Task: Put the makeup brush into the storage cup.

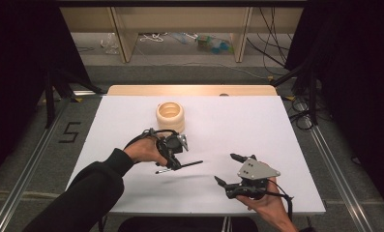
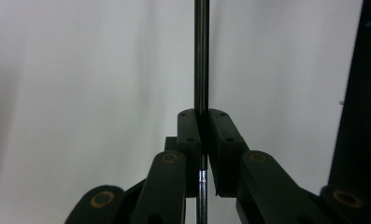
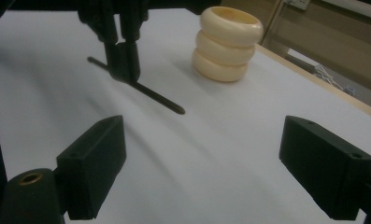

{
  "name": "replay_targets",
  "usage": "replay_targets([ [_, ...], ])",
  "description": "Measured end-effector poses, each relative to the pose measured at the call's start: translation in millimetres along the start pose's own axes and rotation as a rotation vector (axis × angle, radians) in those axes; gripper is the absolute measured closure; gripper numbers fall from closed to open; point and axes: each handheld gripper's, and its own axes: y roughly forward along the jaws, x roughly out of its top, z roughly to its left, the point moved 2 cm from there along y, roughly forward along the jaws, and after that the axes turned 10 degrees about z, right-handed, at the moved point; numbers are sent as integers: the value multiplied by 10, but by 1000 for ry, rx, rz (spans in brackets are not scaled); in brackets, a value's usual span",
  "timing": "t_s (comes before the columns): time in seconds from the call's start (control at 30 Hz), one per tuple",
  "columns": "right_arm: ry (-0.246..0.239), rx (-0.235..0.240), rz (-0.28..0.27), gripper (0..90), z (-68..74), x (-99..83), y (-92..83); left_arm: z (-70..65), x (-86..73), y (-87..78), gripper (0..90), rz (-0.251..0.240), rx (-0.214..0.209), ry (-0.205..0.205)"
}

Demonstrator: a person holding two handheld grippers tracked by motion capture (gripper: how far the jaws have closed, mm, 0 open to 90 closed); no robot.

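A thin black pen (image 1: 190, 164) lies level a little above the white table top (image 1: 257, 125), and its shadow falls just beneath it. My left gripper (image 1: 174, 164) is shut on the pen near its middle. In the left gripper view the pen (image 2: 201, 56) runs straight up between the pressed jaws of the left gripper (image 2: 202, 122). A cream ribbed holder (image 1: 170, 116), open at the top, stands behind the left hand. My right gripper (image 1: 225, 168) is open at the front right with nothing between its jaws. From the right gripper (image 3: 206, 140) I see the pen (image 3: 160, 99), the left gripper (image 3: 122, 70) and the holder (image 3: 227, 44).
The white sheet ends in a wooden strip (image 1: 189, 90) at the far edge. Metal rails (image 1: 330, 159) run along both sides of the table. Beyond it stand wooden furniture legs (image 1: 124, 36), with cables on the floor.
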Motion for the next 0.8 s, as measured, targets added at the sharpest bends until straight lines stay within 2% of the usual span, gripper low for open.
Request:
replay_targets([
  [0.07, -57, -2, 10, 162, 70, 32, 38, -37, 38, -10, 836, 1, -6, 6],
  [0.27, -142, 20, 27, 184, 215, 87, 108, -165, 173, -15, 836, -5, -22, 40],
  [0.3, -158, 13, 26, 187, 231, 96, 116, -168, 186, -18, 835, 7, -23, 51],
  [0.37, -194, 5, 28, 193, 258, 111, 129, -185, 210, -15, 836, -3, -23, 42],
  [0.47, -235, 6, 45, 207, 297, 115, 150, -205, 228, -20, 836, -1, -25, 44],
  [0.6, -310, -19, 62, 235, 333, 129, 186, -239, 252, -35, 836, 3, -31, 53],
  [0.7, -350, -7, 70, 262, 361, 137, 215, -272, 278, -53, 836, 10, -29, 66],
  [0.8, -411, -30, 86, 282, 375, 149, 252, -298, 308, -61, 836, 15, -29, 75],
])
